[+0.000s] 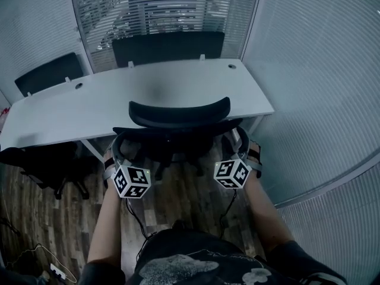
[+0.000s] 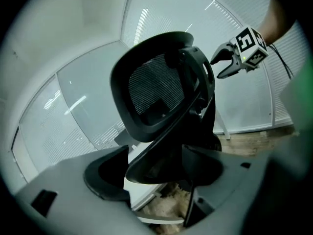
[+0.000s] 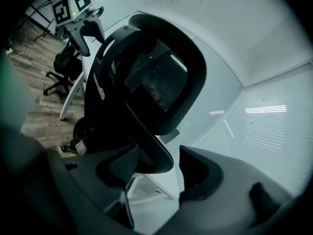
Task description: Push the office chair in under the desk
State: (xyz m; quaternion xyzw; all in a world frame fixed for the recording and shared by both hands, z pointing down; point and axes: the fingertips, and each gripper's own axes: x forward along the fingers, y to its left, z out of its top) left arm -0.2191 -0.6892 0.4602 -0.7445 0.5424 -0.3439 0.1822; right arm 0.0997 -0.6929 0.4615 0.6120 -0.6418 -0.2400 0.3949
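The office chair (image 1: 178, 114) stands at the near side of the white desk (image 1: 89, 108), roughly at its middle. Seen from above, the curved top of its black backrest overlaps the desk's near edge. How far the seat reaches under, I cannot tell from here.

The person stands just behind it with one tool at each side of the backrest. The left tongs (image 2: 156, 168) are spread wide, with the left rim of the backrest's frame between the two jaws. A sliver of white desk shows between the rim and one jaw, so they are not clamped. The right tongs (image 3: 159, 170) are just as wide, the right rim slotted between them and lying against one jaw, with a clear gap to the other.

On the far side of the desk a dark chair (image 1: 169, 45) is tucked in, and a second (image 1: 50, 73) sits further left. Another black chair (image 1: 35, 162) stands on the wood floor (image 1: 190, 200) at the near left, beside the desk's end.
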